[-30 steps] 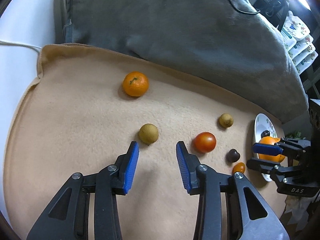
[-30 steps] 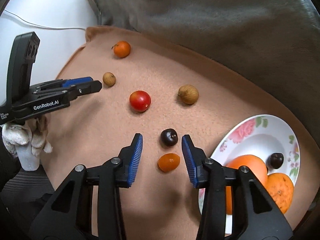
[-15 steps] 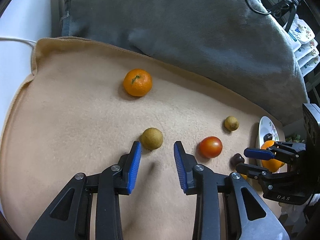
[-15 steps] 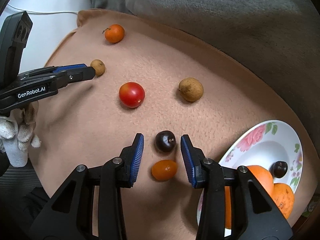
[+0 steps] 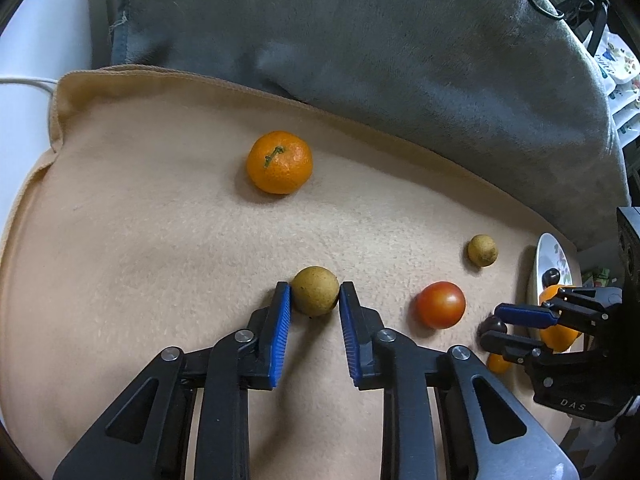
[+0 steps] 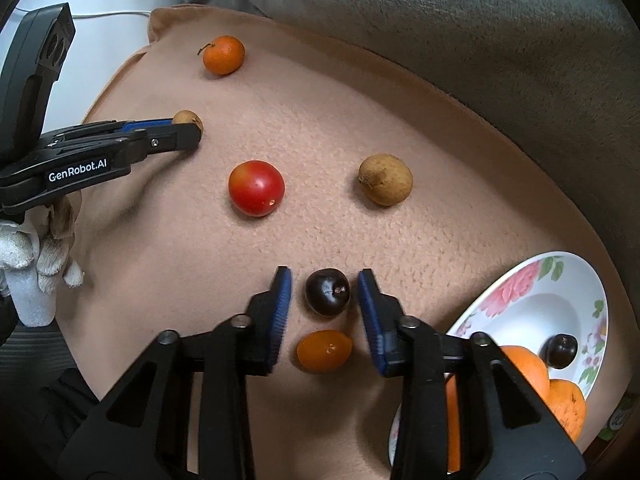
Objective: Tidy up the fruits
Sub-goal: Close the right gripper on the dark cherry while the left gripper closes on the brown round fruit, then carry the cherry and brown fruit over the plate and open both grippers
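Note:
My left gripper (image 5: pixel 314 292) is open with its blue pads on either side of a brown longan (image 5: pixel 315 290) on the tan blanket (image 5: pixel 160 240); it shows in the right wrist view (image 6: pixel 188 130) too. My right gripper (image 6: pixel 324 280) is open around a dark cherry (image 6: pixel 328 291), with a small orange kumquat (image 6: pixel 324 350) just behind it. A red tomato (image 6: pixel 256 188), a second longan (image 6: pixel 385 179) and a mandarin (image 5: pixel 279 161) lie loose on the blanket. The floral plate (image 6: pixel 520 292) at the right holds oranges (image 6: pixel 560 400) and another cherry (image 6: pixel 562 351).
A grey cushion (image 5: pixel 360 40) borders the blanket at the back. A white cable (image 5: pixel 24 80) lies on the white surface at the left. Stacked floral dishes (image 5: pixel 616 64) stand at the far right.
My left gripper moved forward until the brown longan sits between its pads. My right gripper moved forward so the dark cherry is now between its pads and the kumquat behind them.

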